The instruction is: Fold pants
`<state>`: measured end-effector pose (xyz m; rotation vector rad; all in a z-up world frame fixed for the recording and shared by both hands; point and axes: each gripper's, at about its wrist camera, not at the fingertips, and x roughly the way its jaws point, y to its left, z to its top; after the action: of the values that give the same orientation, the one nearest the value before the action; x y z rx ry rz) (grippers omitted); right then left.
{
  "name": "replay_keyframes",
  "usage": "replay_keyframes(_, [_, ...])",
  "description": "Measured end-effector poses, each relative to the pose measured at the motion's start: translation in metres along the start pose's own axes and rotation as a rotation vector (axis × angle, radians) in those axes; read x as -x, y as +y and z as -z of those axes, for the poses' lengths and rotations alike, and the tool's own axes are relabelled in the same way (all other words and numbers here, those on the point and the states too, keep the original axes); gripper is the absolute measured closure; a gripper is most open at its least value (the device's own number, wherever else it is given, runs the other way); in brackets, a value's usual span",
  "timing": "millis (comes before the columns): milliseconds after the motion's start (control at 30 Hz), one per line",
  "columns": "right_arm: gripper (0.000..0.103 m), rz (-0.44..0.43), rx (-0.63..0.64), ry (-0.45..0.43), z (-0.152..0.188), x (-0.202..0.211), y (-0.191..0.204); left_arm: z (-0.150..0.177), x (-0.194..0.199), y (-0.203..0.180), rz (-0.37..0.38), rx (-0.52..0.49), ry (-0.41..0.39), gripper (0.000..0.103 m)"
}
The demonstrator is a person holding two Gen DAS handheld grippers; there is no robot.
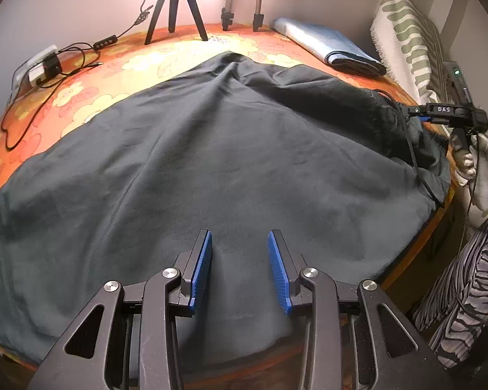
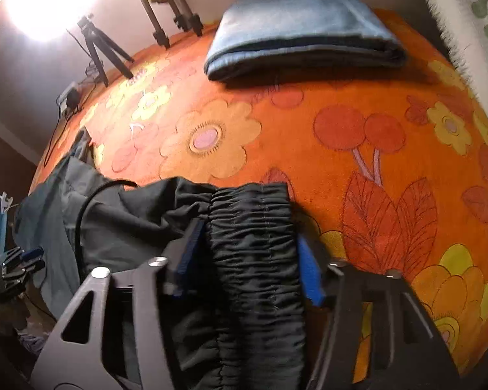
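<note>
Nearest the lens in the right wrist view, the right hand-held gripper [image 2: 249,253] has the gathered elastic waistband [image 2: 250,224] of the dark charcoal fabric pants [image 2: 120,227] lying between its blue ribbed pads [image 2: 310,276]. The band fills the gap from pad to pad, so the pads appear to pinch it, though motion blur leaves the firmness of the grip uncertain. This hold looks meant to carry the waist end over for a fold.

In the left wrist view, the left hand-held gripper [image 1: 240,266] stands partly spread over the pants' [image 1: 211,169] flat middle, its blue pads [image 1: 202,269] apart with cloth showing beneath and nothing pinched; whether the tips touch the cloth cannot be told. It seems placed there to steady the fabric or mark a fold line.

The pants lie spread on the orange flower-patterned bed cover [image 2: 358,136], ahead of and beneath the left hand-held gripper. Their long axis runs roughly side to side across that view: the waist points right, toward the other tool held in a gloved hand [image 1: 471,159], and the legs trail left. A folded light-blue denim garment [image 2: 302,29] lies well ahead of the right hand-held gripper, probably a finished piece set aside.
</note>
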<state>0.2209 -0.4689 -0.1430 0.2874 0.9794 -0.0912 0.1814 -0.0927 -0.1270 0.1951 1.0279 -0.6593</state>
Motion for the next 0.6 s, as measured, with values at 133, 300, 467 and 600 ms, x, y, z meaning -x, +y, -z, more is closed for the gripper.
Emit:
replay_keyframes(133, [0.058,0.105,0.065,-0.114,0.009,0.027,0.029,-0.001,-0.002,-0.001,-0.01,-0.01,-0.001,0.069])
replay_keyframes(300, [0.063,0.445,0.038,-0.183,0.015,0.042,0.033,-0.002,-0.002,-0.002,-0.015,-0.012,-0.002,0.069])
replay_keyframes(467, [0.055,0.377,-0.059,-0.066,0.01,0.024,0.006,0.002,0.003,0.003,-0.023,-0.008,-0.005,0.069])
replay_keyframes(600, [0.052,0.353,-0.035,-0.11,0.009,0.041,0.012,0.005,0.021,0.02,-0.02,0.046,-0.044,0.069])
